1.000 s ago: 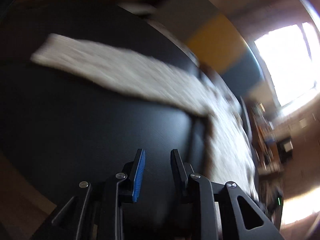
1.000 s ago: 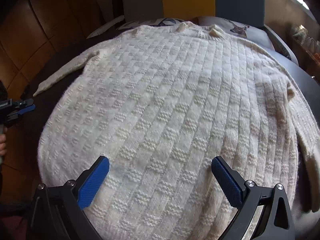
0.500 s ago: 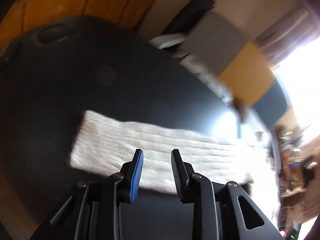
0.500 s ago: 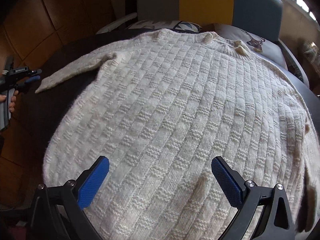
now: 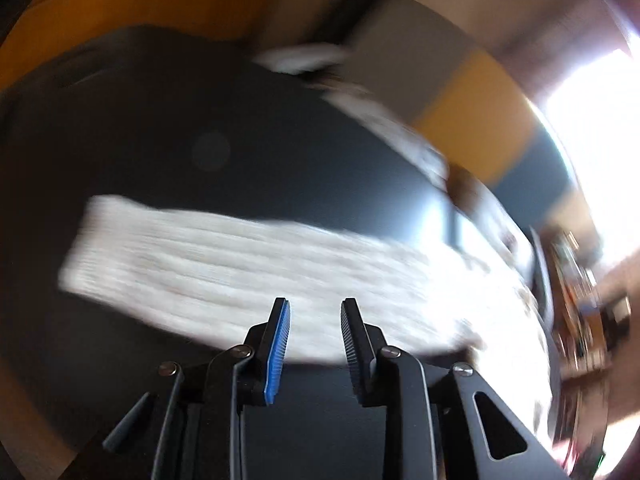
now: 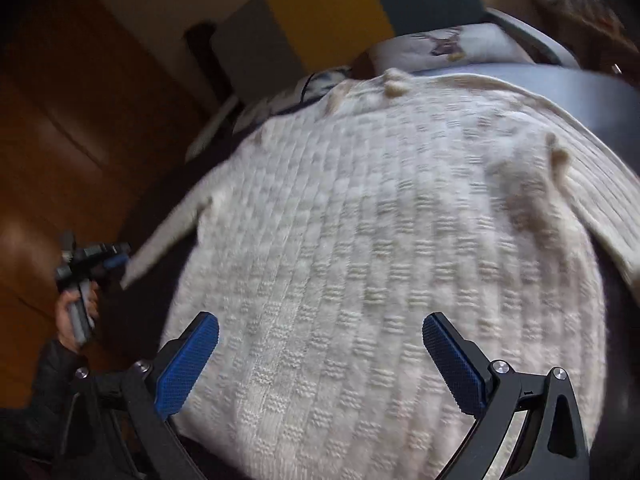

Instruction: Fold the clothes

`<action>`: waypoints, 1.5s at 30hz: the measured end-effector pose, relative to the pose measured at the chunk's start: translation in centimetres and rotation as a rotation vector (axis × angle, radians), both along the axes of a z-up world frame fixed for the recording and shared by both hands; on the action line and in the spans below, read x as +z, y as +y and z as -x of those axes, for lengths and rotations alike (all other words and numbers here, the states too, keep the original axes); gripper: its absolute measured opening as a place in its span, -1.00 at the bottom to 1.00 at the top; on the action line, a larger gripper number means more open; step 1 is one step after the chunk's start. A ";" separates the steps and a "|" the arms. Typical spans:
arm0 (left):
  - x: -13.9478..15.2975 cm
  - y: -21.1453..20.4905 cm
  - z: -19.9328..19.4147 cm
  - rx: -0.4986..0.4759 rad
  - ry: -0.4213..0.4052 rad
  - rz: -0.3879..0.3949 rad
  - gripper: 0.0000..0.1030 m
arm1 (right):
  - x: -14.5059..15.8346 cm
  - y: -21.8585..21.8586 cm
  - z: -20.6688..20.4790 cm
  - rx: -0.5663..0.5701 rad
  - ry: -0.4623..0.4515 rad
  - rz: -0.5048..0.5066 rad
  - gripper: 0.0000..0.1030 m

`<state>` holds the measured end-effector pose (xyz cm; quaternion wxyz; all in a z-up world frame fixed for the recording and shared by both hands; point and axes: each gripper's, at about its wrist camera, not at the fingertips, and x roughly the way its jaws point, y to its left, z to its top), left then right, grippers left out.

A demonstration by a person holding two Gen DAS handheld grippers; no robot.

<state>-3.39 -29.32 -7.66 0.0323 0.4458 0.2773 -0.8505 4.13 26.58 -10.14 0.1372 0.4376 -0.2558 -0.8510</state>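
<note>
Left wrist view puts my left tool (image 5: 314, 312) low over the dark counter (image 5: 200, 100), its 2 fingers close together yet parted, with only a narrow gap and nothing between them. They aim at the near edge of the sweater's left sleeve (image 5: 240, 272), which lies stretched flat and straight on the counter, cuff out to the left. I judge the tool is held narrow and low so that it can slide onto that edge and pinch just the sleeve, though blur keeps me from telling whether the tips touch the knit. Moving right, the right wrist view shows the cream sweater (image 6: 380, 260) spread flat across the counter, collar at the far side near a deer-print cushion (image 6: 448, 48), hem close to the camera. In that same view I see the person's hand (image 6: 76, 312) gripping the left tool's handle just beside the cuff. My right tool (image 6: 320, 350) hangs above the lower body of the sweater with its jaws spread wide and empty, blue pads straddling the knit; I take that as a ready stance for steadying or gathering the hem. At the far right, the other sleeve (image 6: 600, 220) slopes down along the sweater's side.
</note>
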 end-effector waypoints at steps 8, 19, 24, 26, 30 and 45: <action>1.8 22.9 4.2 -0.514 0.039 -0.050 -0.49 | 2.8 14.8 -8.0 -0.445 -0.014 -0.186 0.98; 2.6 46.6 4.5 -0.972 0.055 0.081 -0.49 | -1.2 18.5 -5.2 -0.448 -0.031 -0.275 0.08; -0.8 50.4 6.7 -0.998 0.006 0.145 -0.49 | -2.6 19.1 -2.7 -0.424 -0.048 -0.294 0.09; -2.7 51.2 7.7 -0.994 -0.023 0.154 -0.49 | -3.2 19.0 -1.8 -0.420 -0.083 -0.362 0.09; -5.0 51.0 8.5 -0.997 -0.070 0.168 -0.49 | -4.1 17.5 -0.8 -0.395 -0.110 -0.540 -0.11; -5.8 49.1 8.6 -1.011 -0.073 0.134 -0.49 | 0.3 29.3 -6.8 -0.791 -0.009 -0.172 -0.78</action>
